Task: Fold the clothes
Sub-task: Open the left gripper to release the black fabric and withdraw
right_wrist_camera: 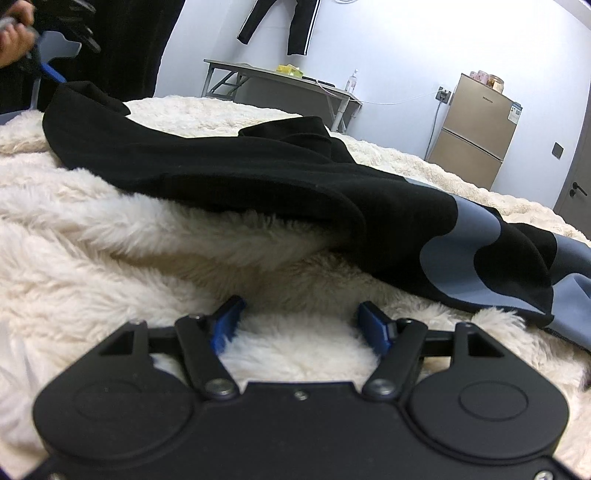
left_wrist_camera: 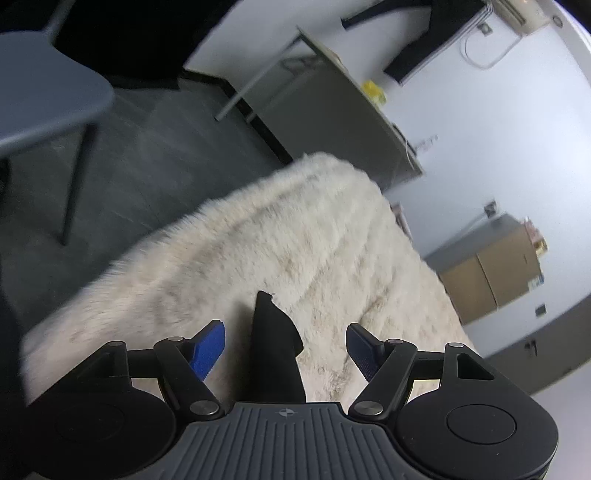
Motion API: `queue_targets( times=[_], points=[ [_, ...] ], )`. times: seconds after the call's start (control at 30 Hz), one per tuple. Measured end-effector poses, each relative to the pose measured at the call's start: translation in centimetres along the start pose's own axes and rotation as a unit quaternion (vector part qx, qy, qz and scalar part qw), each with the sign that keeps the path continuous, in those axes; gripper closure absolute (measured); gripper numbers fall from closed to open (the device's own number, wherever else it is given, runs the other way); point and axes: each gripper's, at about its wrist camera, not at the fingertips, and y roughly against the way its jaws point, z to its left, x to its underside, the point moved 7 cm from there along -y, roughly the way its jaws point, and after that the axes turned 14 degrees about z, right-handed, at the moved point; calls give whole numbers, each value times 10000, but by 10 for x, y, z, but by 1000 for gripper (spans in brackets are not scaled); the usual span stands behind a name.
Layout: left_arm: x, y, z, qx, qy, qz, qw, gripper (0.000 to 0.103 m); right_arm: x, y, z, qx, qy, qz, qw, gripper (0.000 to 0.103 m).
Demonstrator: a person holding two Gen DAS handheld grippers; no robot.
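Note:
A black garment [right_wrist_camera: 229, 166] with grey-blue patches [right_wrist_camera: 454, 254] lies crumpled across a cream fluffy blanket [right_wrist_camera: 110, 240] on the bed. My right gripper [right_wrist_camera: 299, 308] stands open just above the blanket, short of the garment's near edge, with only fur between its blue pads [right_wrist_camera: 227, 321]. In the left wrist view, a pointed black corner of the garment [left_wrist_camera: 273, 332] sticks up between the fingers of my left gripper [left_wrist_camera: 285, 328], which is open, and neither blue pad [left_wrist_camera: 210, 347] touches it. The right wrist view shows a hand [right_wrist_camera: 11, 37] holding the left gripper at the garment's far left end.
A grey chair [left_wrist_camera: 48, 103] stands on the dark floor [left_wrist_camera: 166, 166] beside the bed edge. Against the far wall are a folding table [right_wrist_camera: 280, 79], a gold fridge [right_wrist_camera: 476, 140] and a door [right_wrist_camera: 576, 177]. Dark trousers [right_wrist_camera: 295, 22] hang on the wall.

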Motion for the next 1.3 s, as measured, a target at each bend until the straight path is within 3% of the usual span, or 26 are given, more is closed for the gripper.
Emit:
queue_targets(
  times=[0.03,0.07,0.1,0.13,0.23,0.33,0.37,0.43,0.5,0.53,0.6,0.67,0.83,1.07,1.13,1.2,1.23,1.27,1.3],
  points=[
    [-1,-9,-1,-55,-80,151,9998,39,0,0,0,1,0,-3,10000,36],
    [1,-17,-1,-83,-120,243,9996,56,0,0,0,1,0,-5,10000,36],
    [3,-27,1,-99,-169,353,9992,92,0,0,0,3,1,-6,10000,36],
    [5,-30,2,-70,-187,344,9992,100,0,0,0,4,2,-7,10000,36],
    [7,3,1,28,-212,-344,9992,100,0,0,0,8,5,-8,10000,36],
    [18,74,1,319,-366,-1552,9867,99,0,-1,0,21,13,-14,10000,35],
    [22,89,2,338,-453,-1761,9827,98,0,-1,1,27,19,-14,10000,36],
    [27,99,11,159,-475,-1713,9839,93,0,-1,1,35,29,-11,10000,36],
    [29,104,25,26,-267,-1604,9867,55,-1,-1,1,39,36,-2,10000,36],
    [29,107,35,94,76,-1634,9865,50,-1,-1,1,43,42,2,10000,36],
    [28,116,53,176,663,-1744,9823,48,-1,-1,0,50,52,8,10000,36],
    [28,131,59,174,943,-2070,9736,48,-2,-1,0,57,61,11,10000,36],
    [45,158,35,453,528,-2649,9618,48,-2,-1,0,103,105,7,9999,35],
    [98,113,-35,1124,-601,-1930,9729,40,-16,14,-1,314,163,97,9993,31],
    [114,94,-47,1046,-1002,-1546,9773,38,-30,40,5,238,188,-249,9992,31],
    [126,76,-53,874,-1356,-949,9823,29,-48,63,8,96,34,-508,9987,28],
    [129,73,-53,813,-1431,-838,9828,25,-66,79,9,77,-84,-755,9971,21],
    [133,73,-55,711,-1504,-826,9826,16,-83,94,9,64,-191,-985,9949,13],
    [137,75,-56,610,-1596,-812,9820,11,-98,99,7,95,-214,-1124,9934,11]
  ],
)
